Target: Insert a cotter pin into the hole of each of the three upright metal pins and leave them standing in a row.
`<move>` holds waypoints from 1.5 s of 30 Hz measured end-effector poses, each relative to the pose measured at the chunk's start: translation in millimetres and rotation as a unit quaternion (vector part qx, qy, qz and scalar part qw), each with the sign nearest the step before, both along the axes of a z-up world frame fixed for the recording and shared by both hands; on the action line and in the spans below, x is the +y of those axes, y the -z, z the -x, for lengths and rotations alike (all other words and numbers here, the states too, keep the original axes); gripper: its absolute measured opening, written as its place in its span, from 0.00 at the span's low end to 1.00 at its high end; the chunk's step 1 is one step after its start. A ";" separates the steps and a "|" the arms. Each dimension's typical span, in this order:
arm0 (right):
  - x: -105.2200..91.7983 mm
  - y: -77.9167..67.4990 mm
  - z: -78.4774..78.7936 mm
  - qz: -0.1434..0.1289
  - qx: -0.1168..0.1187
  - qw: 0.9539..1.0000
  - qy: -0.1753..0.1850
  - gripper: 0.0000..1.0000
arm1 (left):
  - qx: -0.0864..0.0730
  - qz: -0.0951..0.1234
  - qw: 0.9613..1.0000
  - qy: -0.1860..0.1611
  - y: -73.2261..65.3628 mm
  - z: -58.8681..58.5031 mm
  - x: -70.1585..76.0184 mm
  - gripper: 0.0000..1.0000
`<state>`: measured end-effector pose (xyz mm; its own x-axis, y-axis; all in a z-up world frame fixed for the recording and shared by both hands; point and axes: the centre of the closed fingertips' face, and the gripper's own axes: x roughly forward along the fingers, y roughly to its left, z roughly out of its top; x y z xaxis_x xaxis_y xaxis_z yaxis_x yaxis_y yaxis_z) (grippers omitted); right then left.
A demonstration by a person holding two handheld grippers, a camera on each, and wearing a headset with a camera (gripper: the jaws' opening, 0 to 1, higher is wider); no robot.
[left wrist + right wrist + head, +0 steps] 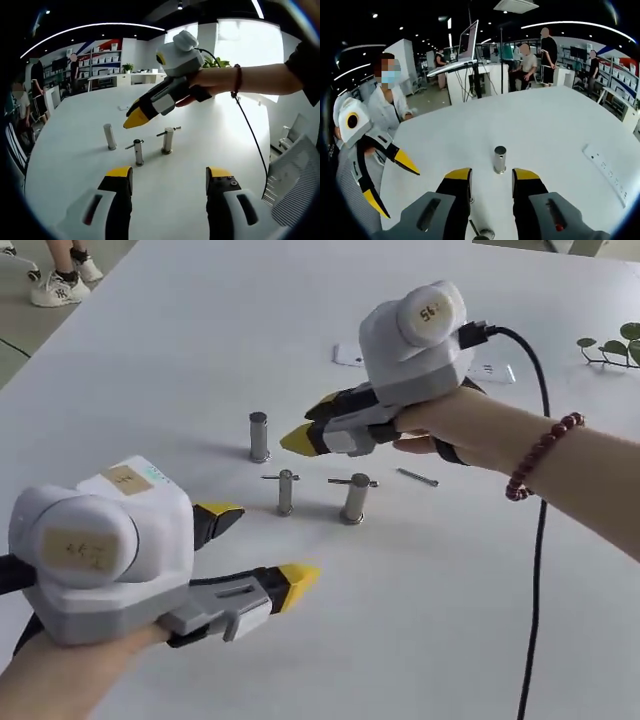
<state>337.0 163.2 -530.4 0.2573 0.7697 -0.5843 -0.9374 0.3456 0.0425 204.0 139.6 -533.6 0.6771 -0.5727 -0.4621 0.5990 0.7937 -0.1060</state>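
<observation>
Three upright metal pins stand in a row on the white table (200, 320). The far-left pin (259, 437) (109, 136) (499, 159) is bare. The middle pin (286, 490) (138, 151) and the right pin (354, 498) (168, 140) each carry a cotter pin through the top. A loose cotter pin (417, 477) lies flat to the right of the row. My right gripper (305, 425) (491, 182) hovers above the row, open and holding nothing, pointing at the bare pin. My left gripper (258, 545) (169, 180) is open and holding nothing, short of the row.
A white power strip (495, 370) (607, 170) lies behind the right gripper. Its black cable (540, 540) runs down the table's right side. A small plant (610, 348) sits at the far right edge. People stand and sit beyond the table.
</observation>
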 end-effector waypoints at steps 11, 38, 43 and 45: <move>22.2 14.3 -14.2 -0.004 0.007 1.000 0.030 0.23 | -0.008 0.008 1.000 0.004 -8.4 7.2 -2.6 0.72; 39.5 36.3 -40.8 0.002 0.007 0.999 0.051 0.10 | -0.014 0.024 1.000 0.007 -13.6 10.7 -2.3 0.95; 40.3 37.4 -39.9 0.004 0.010 0.999 0.053 0.10 | -0.013 0.018 1.000 0.001 -13.2 8.7 0.5 0.97; 41.8 39.4 -42.7 0.005 0.010 0.999 0.053 0.10 | -0.012 0.019 1.000 0.002 -13.5 8.8 0.2 0.98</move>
<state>379.7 205.0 -569.8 0.3244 0.7335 -0.5973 -0.8949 0.4425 0.0575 195.3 139.8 -520.1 0.6854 -0.5918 -0.4242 0.6047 0.7872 -0.1212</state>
